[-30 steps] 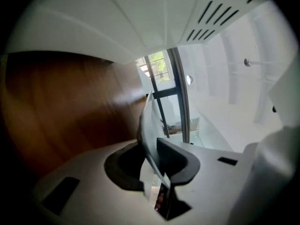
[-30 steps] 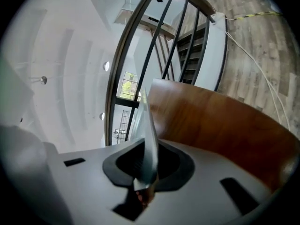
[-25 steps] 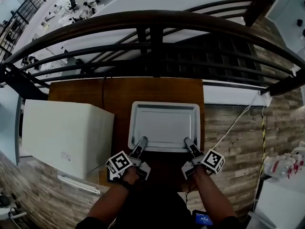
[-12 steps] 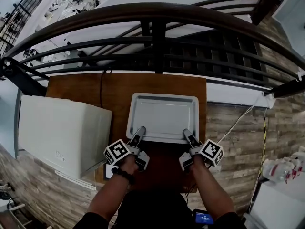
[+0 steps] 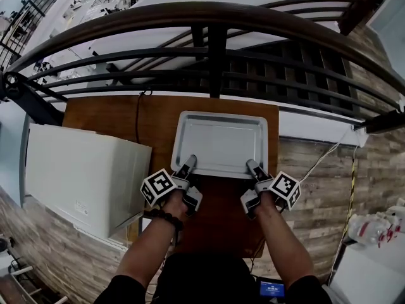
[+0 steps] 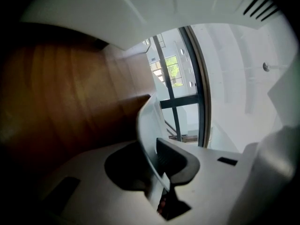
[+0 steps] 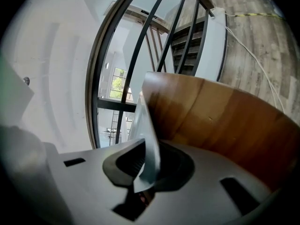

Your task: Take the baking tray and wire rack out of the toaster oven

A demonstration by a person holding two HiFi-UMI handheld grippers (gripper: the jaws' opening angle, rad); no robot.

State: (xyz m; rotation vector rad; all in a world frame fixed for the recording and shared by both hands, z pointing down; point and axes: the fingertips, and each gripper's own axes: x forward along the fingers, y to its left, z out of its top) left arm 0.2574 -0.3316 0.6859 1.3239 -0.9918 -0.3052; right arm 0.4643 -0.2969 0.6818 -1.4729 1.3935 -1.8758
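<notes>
A silver baking tray [image 5: 220, 141] lies level over the wooden table [image 5: 107, 114], to the right of the white toaster oven [image 5: 79, 173]. My left gripper [image 5: 190, 164] is shut on the tray's near rim at its left corner. My right gripper [image 5: 251, 167] is shut on the same rim at the right corner. In the left gripper view the tray's rim [image 6: 147, 139] runs edge-on between the jaws. In the right gripper view the tray's rim [image 7: 149, 144] is likewise clamped between the jaws. No wire rack shows in any view.
A dark curved railing [image 5: 209, 24] rises just beyond the table's far edge. A black cord [image 5: 136, 116] crosses the tabletop behind the oven. A white cable [image 5: 319, 160] trails over the plank floor at the right, near some bottles [image 5: 373, 227].
Both grippers have carried the tray a little farther from me, toward the railing, and slightly lower. The grips on the rim are unchanged.
</notes>
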